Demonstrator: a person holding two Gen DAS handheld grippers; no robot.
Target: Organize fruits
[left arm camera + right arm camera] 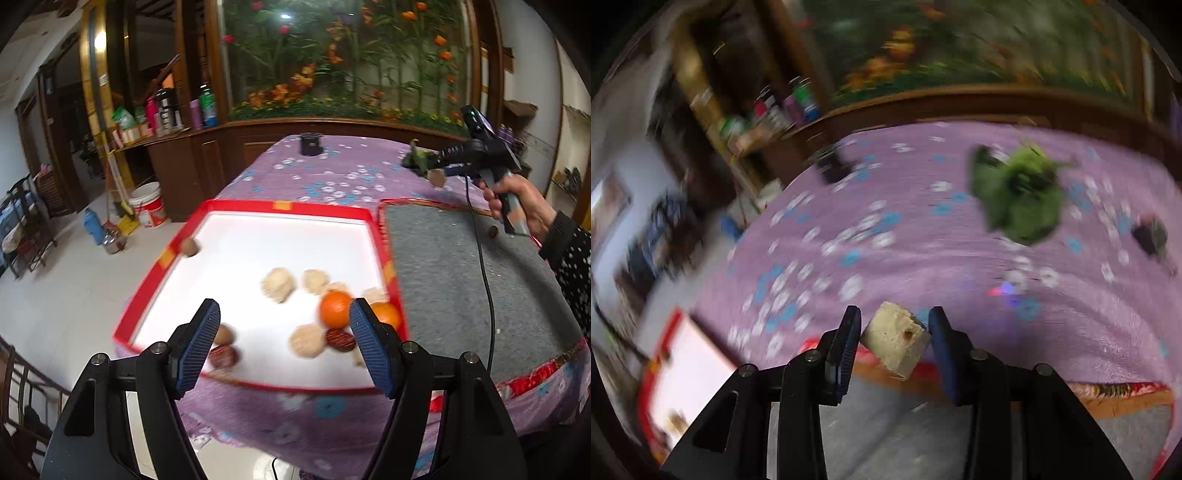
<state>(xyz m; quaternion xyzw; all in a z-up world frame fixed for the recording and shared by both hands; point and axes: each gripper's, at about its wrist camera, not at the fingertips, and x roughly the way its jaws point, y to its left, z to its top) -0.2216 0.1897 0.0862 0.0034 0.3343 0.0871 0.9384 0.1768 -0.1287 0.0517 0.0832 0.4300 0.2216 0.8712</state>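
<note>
Right gripper clamps pale chunk beyond red tray; next: placement spot. Left gripper wide, empty.

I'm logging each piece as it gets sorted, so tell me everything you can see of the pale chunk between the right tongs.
The pale chunk is a beige, blocky piece with flat faces and blunt corners, rough and porous looking, with one small dark hole in the face toward the camera. It sits tilted between the fingers of the right tongs, held in the air above the purple flowered cloth and the edge of a grey mat. Whether both pads press on it cannot be told.
</note>
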